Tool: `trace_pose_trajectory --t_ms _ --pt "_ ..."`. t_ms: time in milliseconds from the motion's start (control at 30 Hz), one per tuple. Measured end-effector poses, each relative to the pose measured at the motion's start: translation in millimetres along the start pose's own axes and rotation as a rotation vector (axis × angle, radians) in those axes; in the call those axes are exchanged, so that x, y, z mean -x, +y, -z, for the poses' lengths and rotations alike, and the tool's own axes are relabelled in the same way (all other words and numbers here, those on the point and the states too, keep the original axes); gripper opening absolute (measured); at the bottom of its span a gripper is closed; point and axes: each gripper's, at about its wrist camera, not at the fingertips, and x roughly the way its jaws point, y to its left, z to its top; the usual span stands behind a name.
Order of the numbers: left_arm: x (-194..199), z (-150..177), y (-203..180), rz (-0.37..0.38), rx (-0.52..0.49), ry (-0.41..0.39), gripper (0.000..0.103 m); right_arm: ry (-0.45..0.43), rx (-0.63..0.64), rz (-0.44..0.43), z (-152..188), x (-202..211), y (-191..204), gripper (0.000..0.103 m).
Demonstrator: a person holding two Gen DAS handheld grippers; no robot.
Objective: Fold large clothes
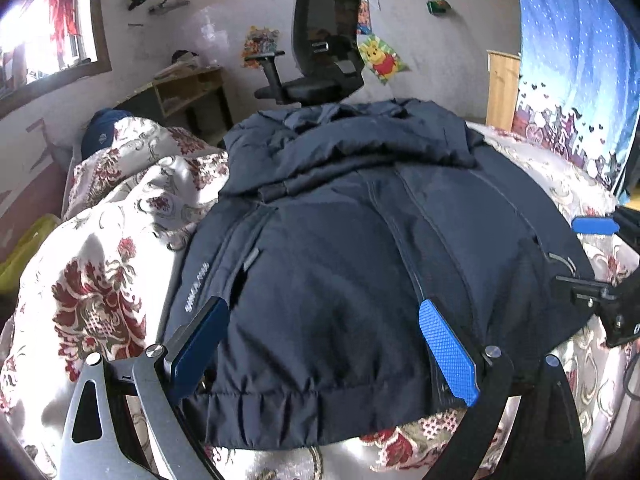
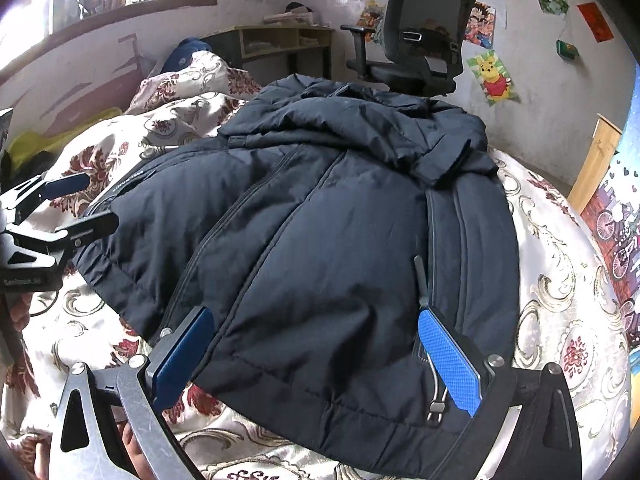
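A large dark navy padded jacket (image 1: 360, 248) lies front up on a floral bedspread (image 1: 100, 280), sleeves folded in, hood bunched at the far end. It also shows in the right wrist view (image 2: 320, 232). My left gripper (image 1: 324, 332) is open, its blue fingers straddling the hem's left half just above the fabric. My right gripper (image 2: 316, 340) is open, straddling the hem's right half near a pocket zip pull (image 2: 436, 404). Each gripper appears in the other's view: the right one (image 1: 592, 256), the left one (image 2: 84, 200).
A black office chair (image 1: 324, 52) stands beyond the bed's far end beside a wooden desk (image 1: 188, 92). A crumpled floral quilt (image 1: 160, 168) lies left of the jacket. A blue curtain (image 1: 580, 80) hangs on the right. A window (image 1: 40, 32) is at upper left.
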Motion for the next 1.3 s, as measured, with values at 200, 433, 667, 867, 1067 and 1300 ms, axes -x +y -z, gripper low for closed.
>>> trace_pose_trajectory --t_ms 200,433,667,867,1067,1300 --pt "-5 15 -5 0.020 -0.044 0.064 0.094 0.039 -0.002 0.002 6 -7 -1 0.103" --pt "-8 32 -4 0.022 -0.079 0.120 0.094 0.154 0.046 -0.010 20 -22 3 0.103" --pt "-11 41 -1 0.015 -0.087 0.150 0.094 0.219 0.093 -0.033 30 -33 14 0.103" --pt "-16 41 0 0.013 -0.084 0.170 0.094 0.286 0.110 -0.050 39 -45 18 0.103" --pt "-19 42 5 0.021 -0.063 0.189 0.094 0.312 0.104 -0.056 43 -49 17 0.103" --pt "-21 46 7 0.022 -0.075 0.210 0.094 0.341 0.125 -0.077 44 -52 19 0.103"
